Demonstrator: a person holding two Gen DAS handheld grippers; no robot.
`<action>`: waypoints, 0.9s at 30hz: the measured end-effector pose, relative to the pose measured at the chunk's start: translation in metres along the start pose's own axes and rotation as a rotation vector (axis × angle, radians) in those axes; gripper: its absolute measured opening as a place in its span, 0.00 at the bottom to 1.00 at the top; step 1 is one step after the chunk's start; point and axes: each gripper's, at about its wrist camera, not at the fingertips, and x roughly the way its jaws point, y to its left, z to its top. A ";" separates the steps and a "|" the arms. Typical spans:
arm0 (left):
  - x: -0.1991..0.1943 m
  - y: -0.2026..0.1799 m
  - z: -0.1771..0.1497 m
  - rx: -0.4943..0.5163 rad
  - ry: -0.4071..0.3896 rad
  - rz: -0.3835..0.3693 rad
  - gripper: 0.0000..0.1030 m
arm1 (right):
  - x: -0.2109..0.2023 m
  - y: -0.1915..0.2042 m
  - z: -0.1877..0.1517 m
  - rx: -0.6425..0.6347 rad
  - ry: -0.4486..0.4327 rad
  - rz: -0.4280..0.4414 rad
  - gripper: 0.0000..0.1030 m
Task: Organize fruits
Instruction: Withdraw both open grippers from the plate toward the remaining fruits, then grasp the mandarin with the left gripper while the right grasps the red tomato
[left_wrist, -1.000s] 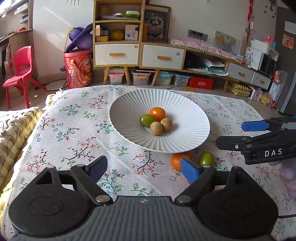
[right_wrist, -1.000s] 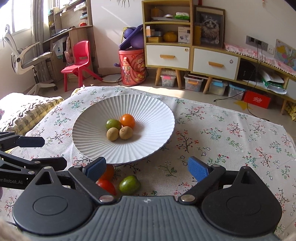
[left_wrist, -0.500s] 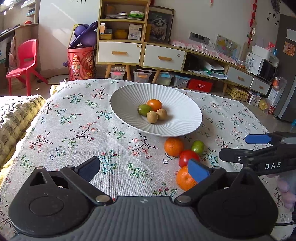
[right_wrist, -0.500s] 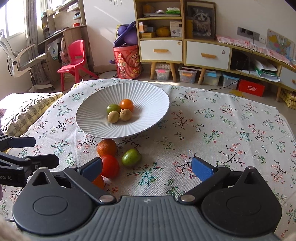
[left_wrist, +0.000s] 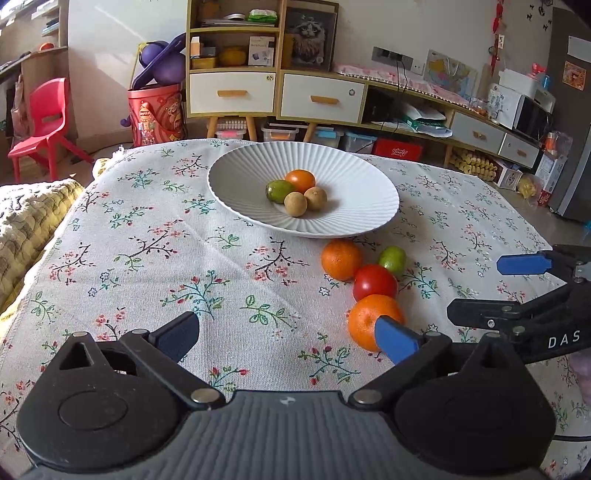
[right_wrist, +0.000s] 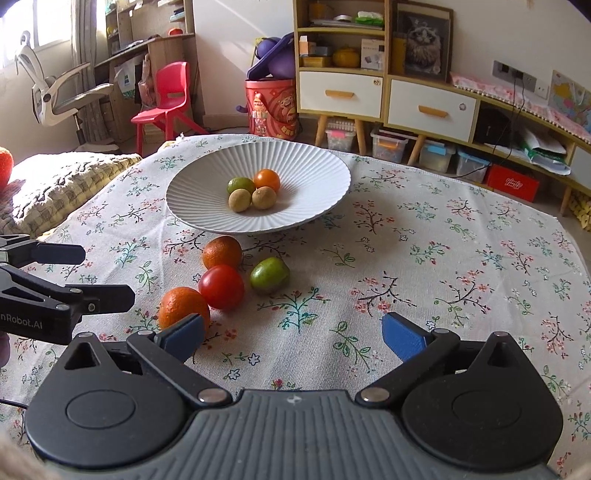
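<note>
**Fruits: four loose by the plate, both tongs released**

Fruits are split between two places. Four small ones are gathered in the middle of the white ribbed plate (right_wrist: 207, 184), which is set toward the far edge of the bench (right_wrist: 424, 266) on its flowered cloth. Four more are left on the cloth just in front of the plate's near rim: the far orange (right_wrist: 221, 252), the tomato (right_wrist: 221, 287), the green fruit (right_wrist: 269, 275) and the near orange (right_wrist: 183, 307). The tomato is seen touching or almost touching both oranges; the green fruit is just beside it, toward the right edge of the bench.

The left tongs (left_wrist: 286, 334) are spread wide with nothing between the pads, having just been opening. The right tongs (right_wrist: 293, 332) are likewise released and empty, after the same opening.

The coming move is judged to be a pick from the loose cluster. From the left tongs the cluster lies ahead and to the right, the near orange (left_wrist: 365, 321) partly hidden behind the right-hand pad. From the right tongs it lies ahead and to the left, the near orange close to the left-hand pad. Neither tongs are plainly nearer. The fruits are roundish, so no long axis needs matching. The tight packing is judged the risk: neighbours may be nudged and rolled.
</note>
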 end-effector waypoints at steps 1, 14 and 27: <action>0.001 -0.001 -0.001 0.001 0.002 -0.002 0.89 | 0.000 -0.001 -0.001 0.001 0.002 -0.002 0.99; 0.014 -0.019 -0.004 0.012 0.026 -0.054 0.82 | 0.011 -0.012 -0.007 0.002 0.039 -0.042 0.99; 0.025 -0.029 0.000 -0.036 0.059 -0.232 0.25 | 0.015 -0.013 -0.007 -0.004 0.052 -0.037 0.99</action>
